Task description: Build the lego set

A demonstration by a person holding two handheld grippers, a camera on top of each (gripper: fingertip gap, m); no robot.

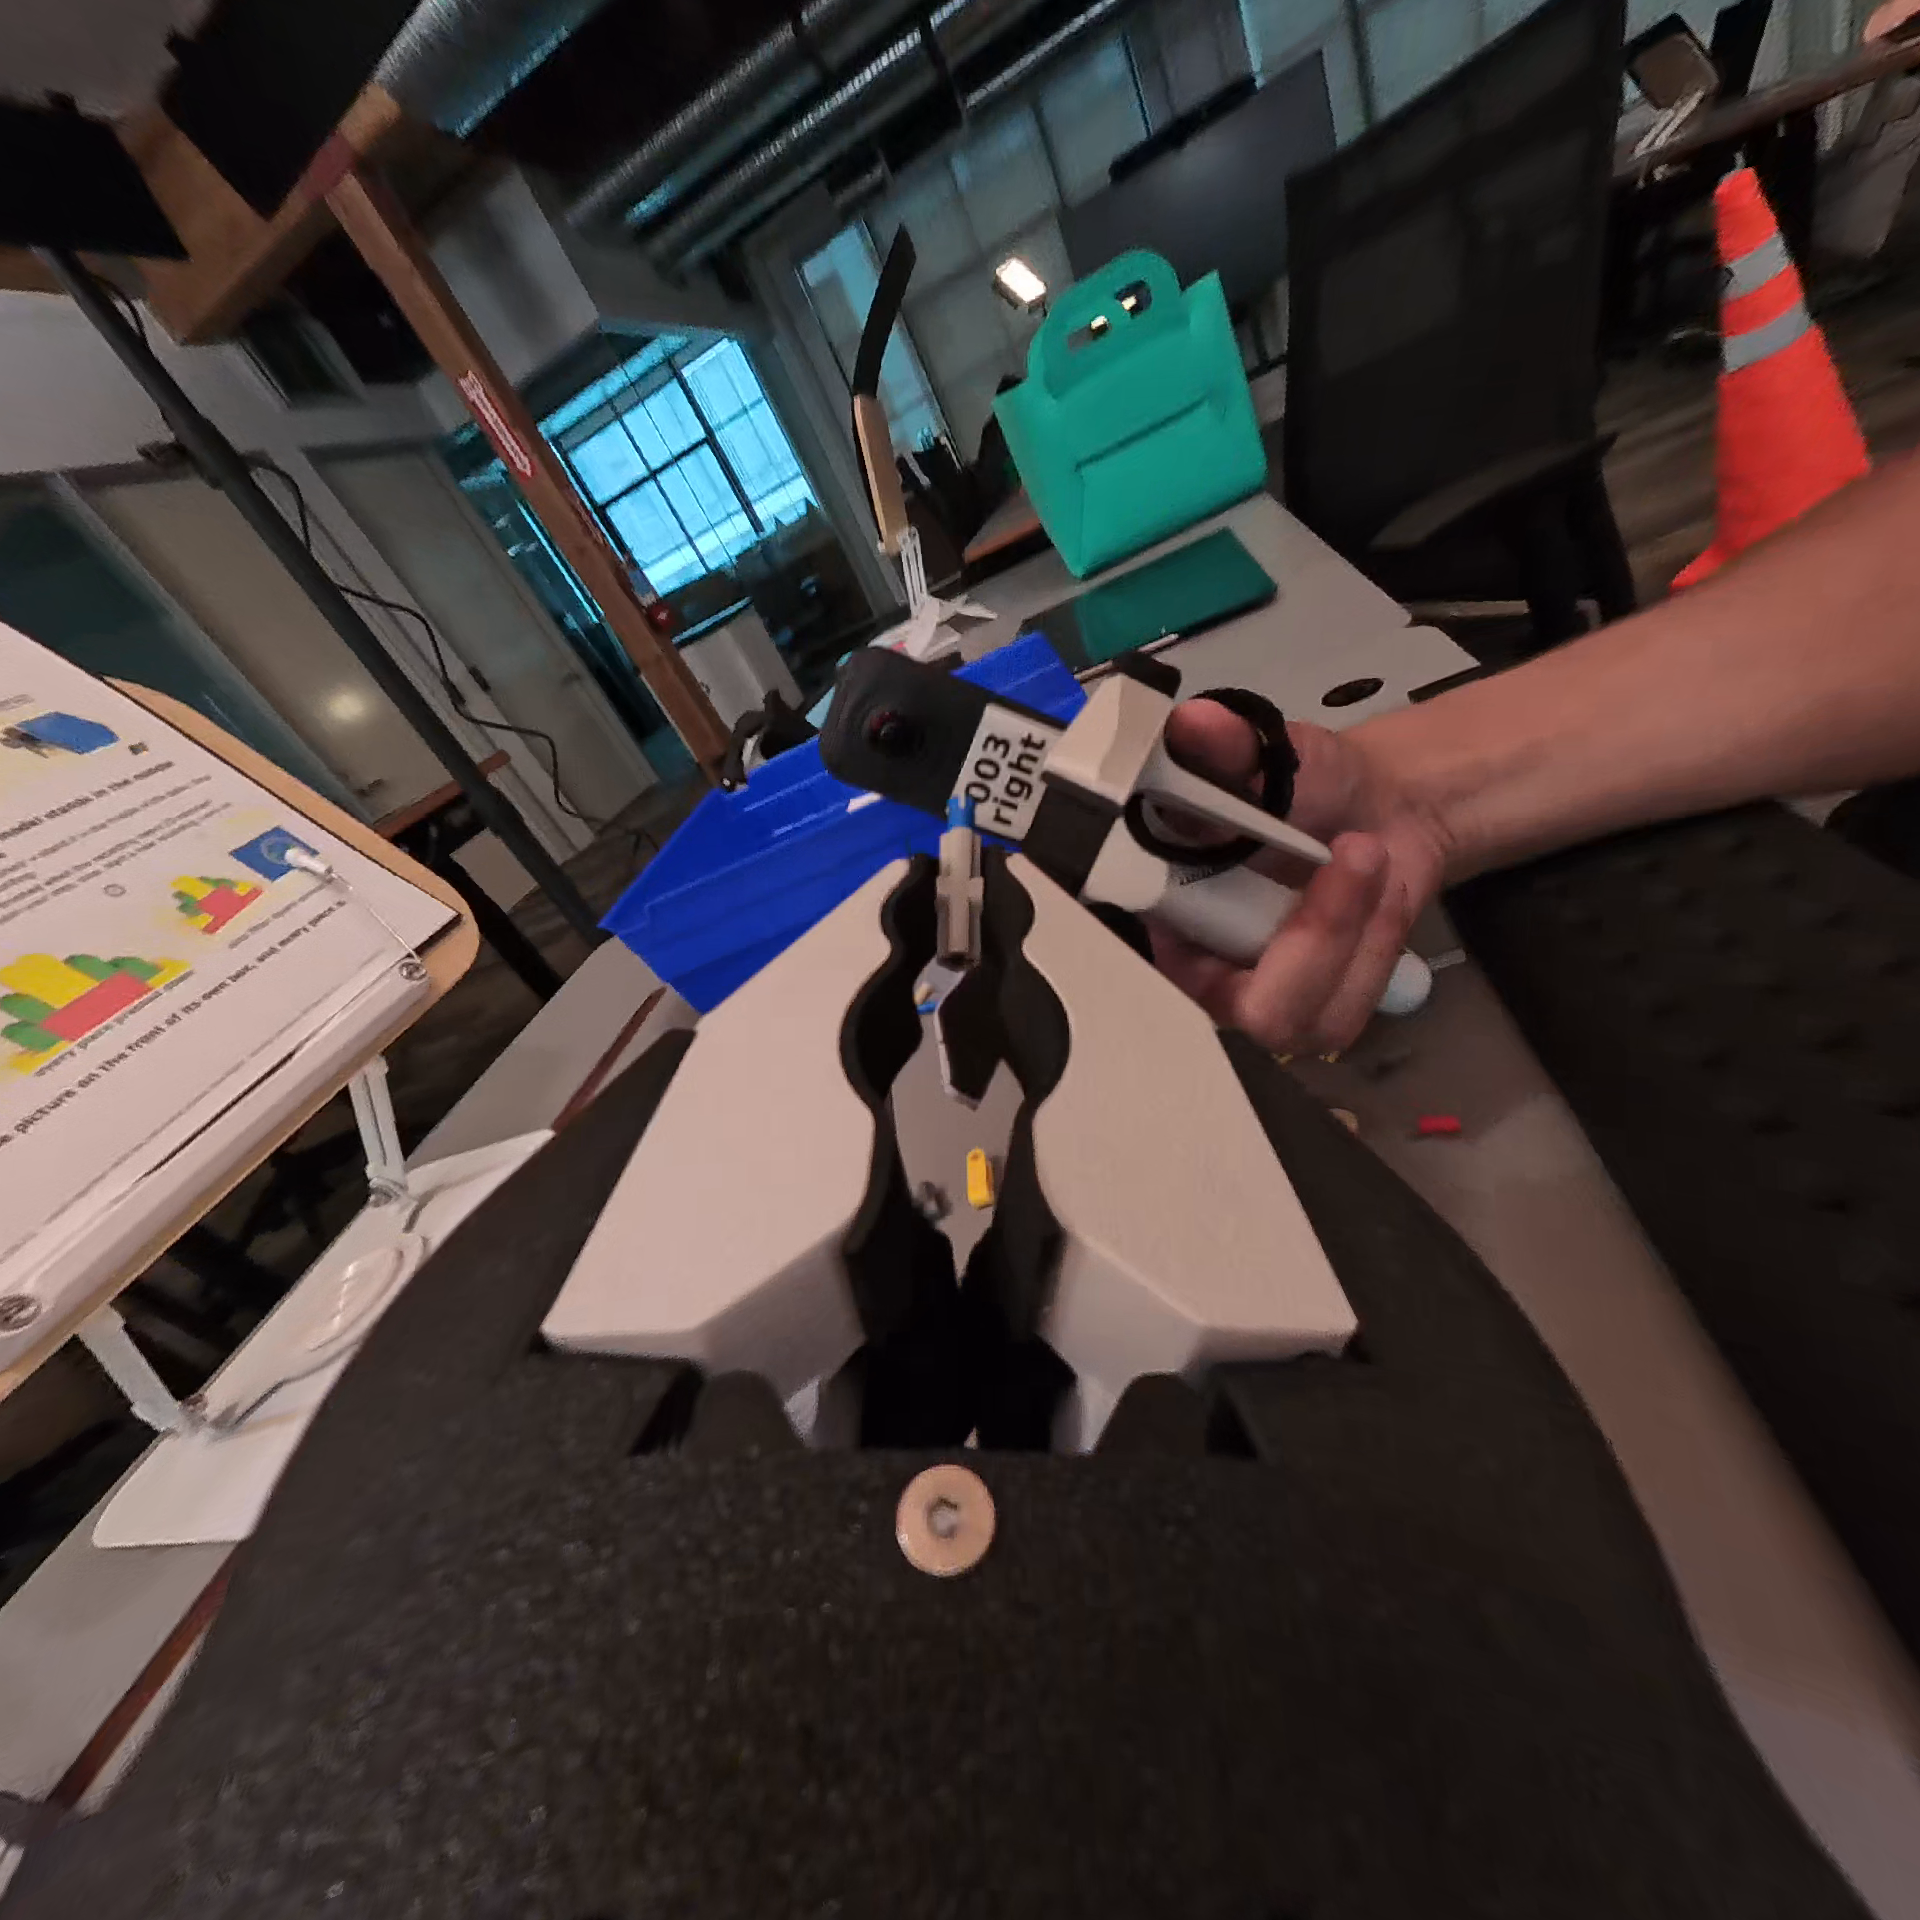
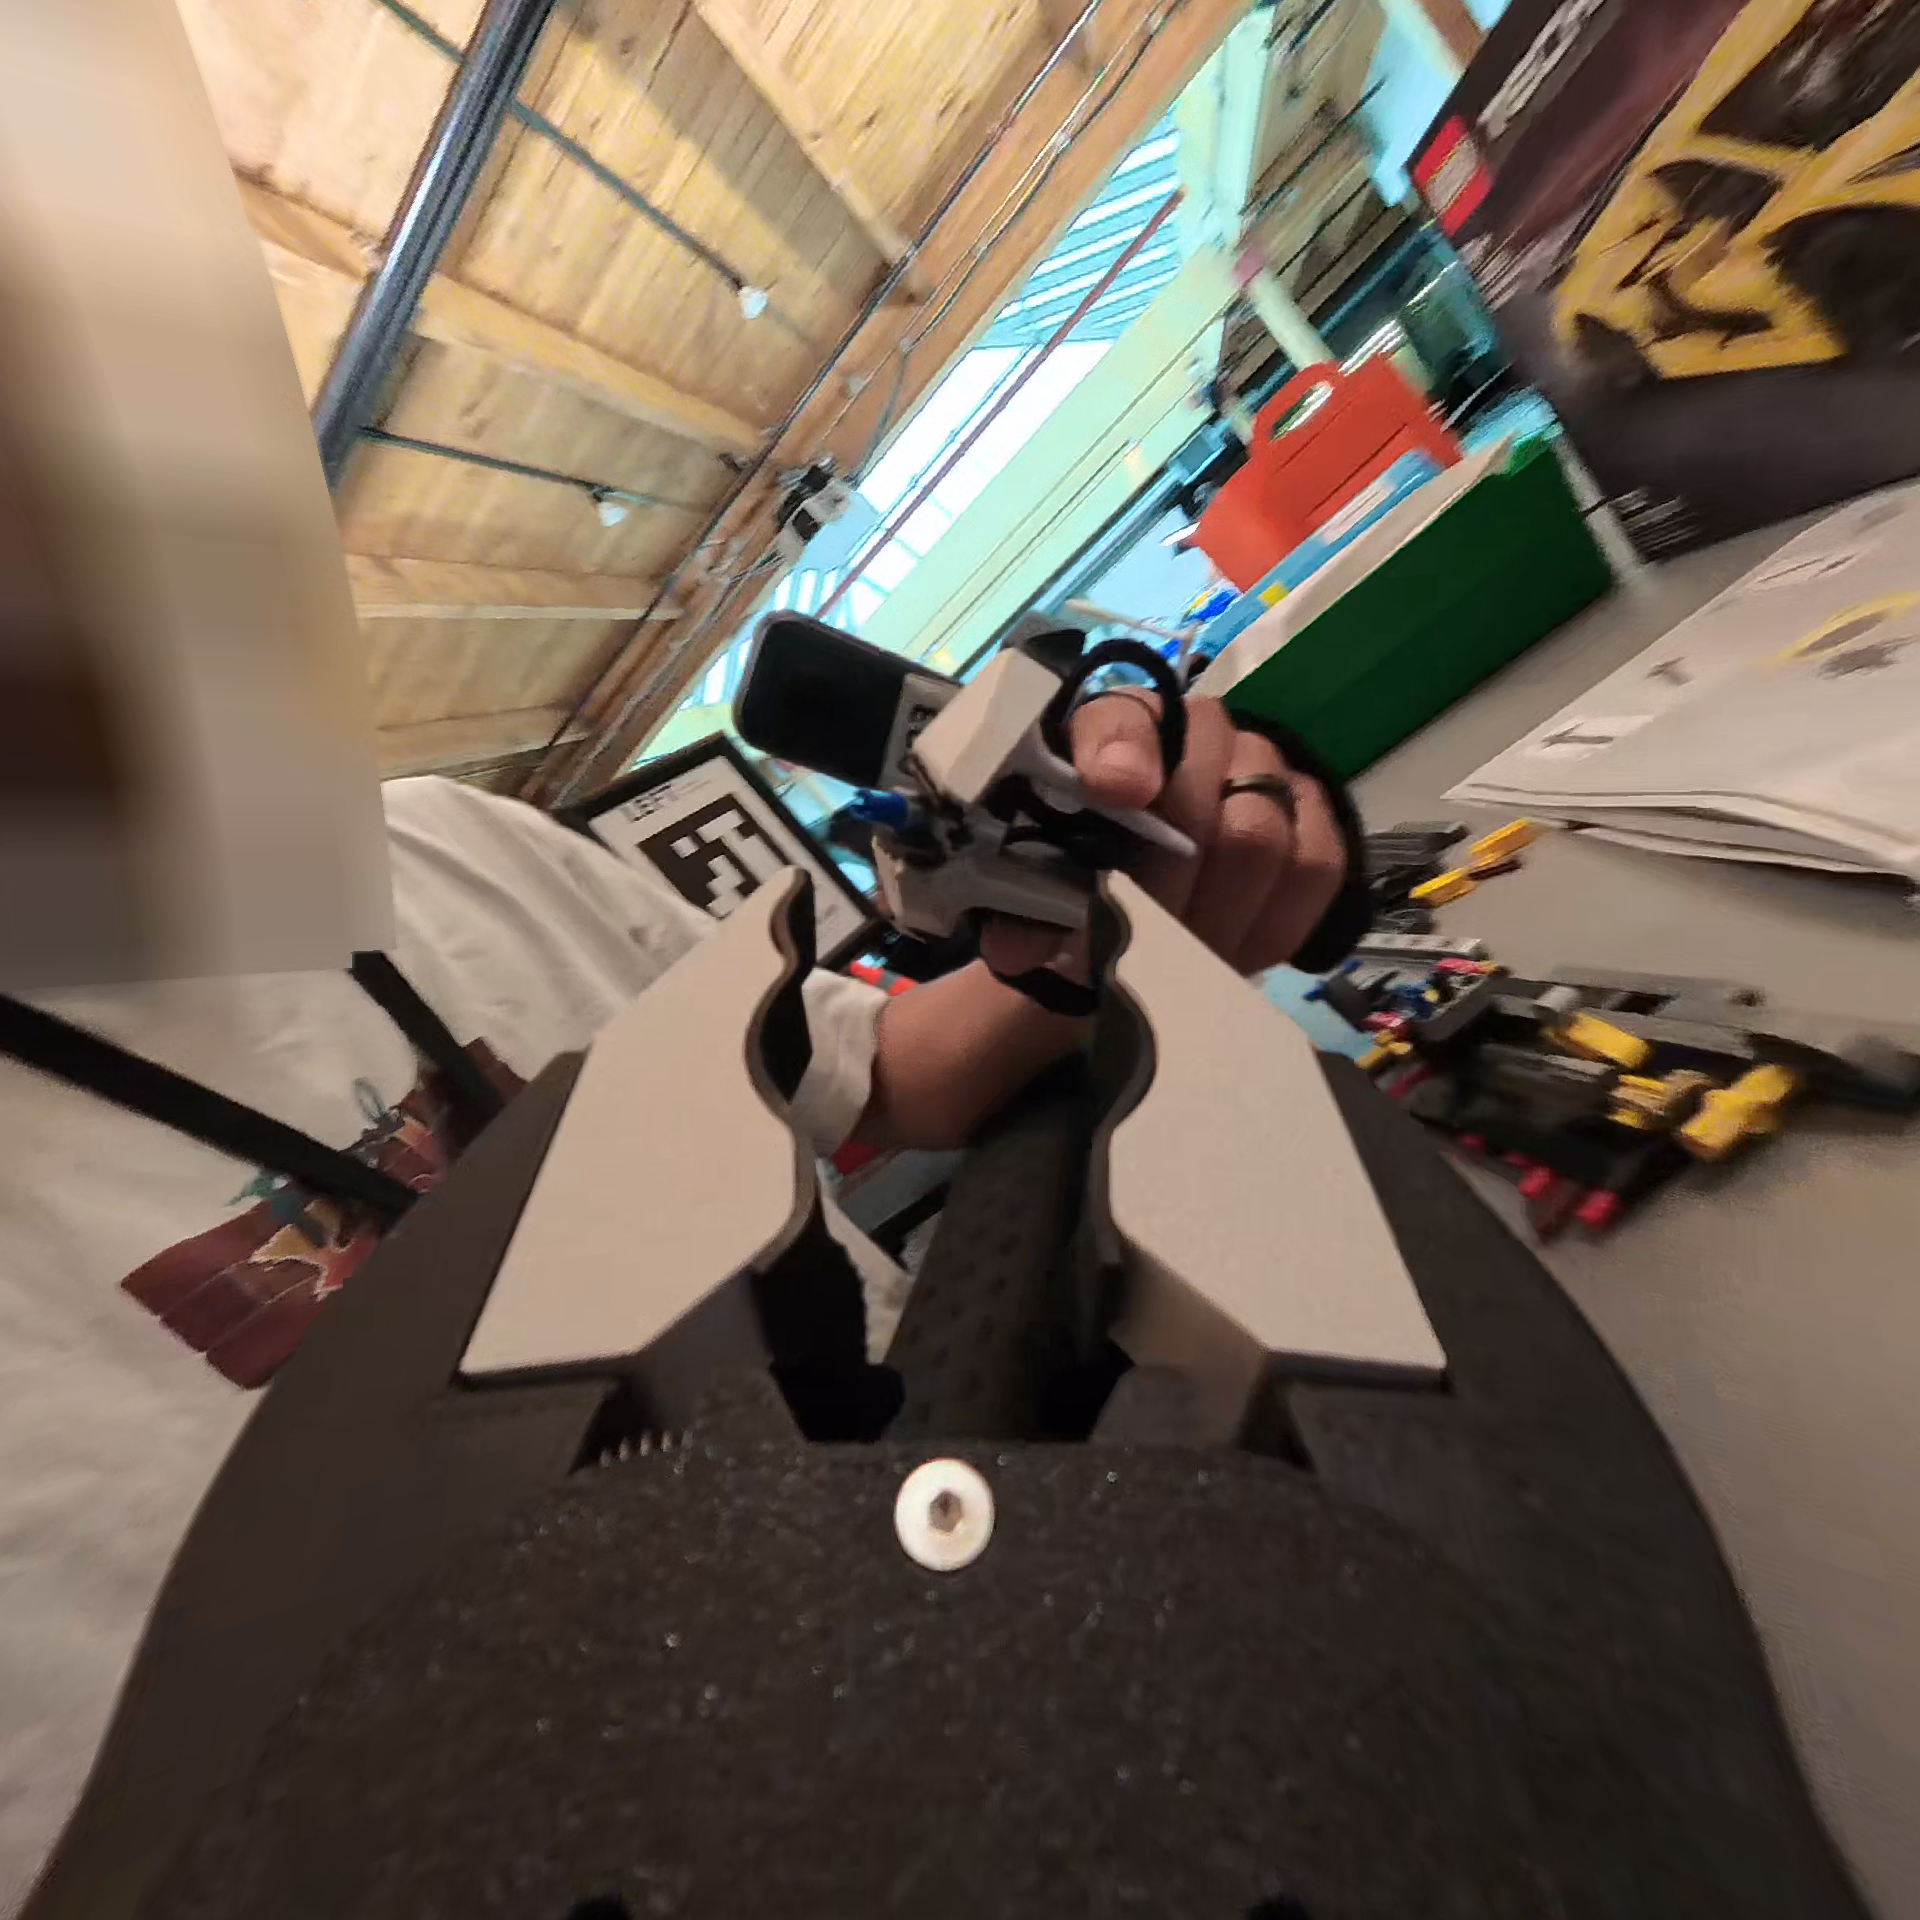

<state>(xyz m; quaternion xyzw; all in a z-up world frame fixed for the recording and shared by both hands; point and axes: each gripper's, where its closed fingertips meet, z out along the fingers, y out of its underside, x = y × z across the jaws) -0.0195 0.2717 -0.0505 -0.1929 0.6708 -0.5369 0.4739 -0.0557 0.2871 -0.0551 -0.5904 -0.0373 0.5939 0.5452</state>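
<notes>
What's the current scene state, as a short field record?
left gripper: shut on small grey lego piece with blue end
right gripper: open, empty, pointing toward left gripper
loose: small yellow lego piece, seen between left fingers
behind: blue plastic bin
left side: printed instruction sheet on stand
right side: pile of yellow and black lego parts; white paper manuals

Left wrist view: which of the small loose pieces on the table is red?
The red piece lies right of the left gripper, outside its fingers; the yellow piece shows through the gap between the fingers.
</notes>
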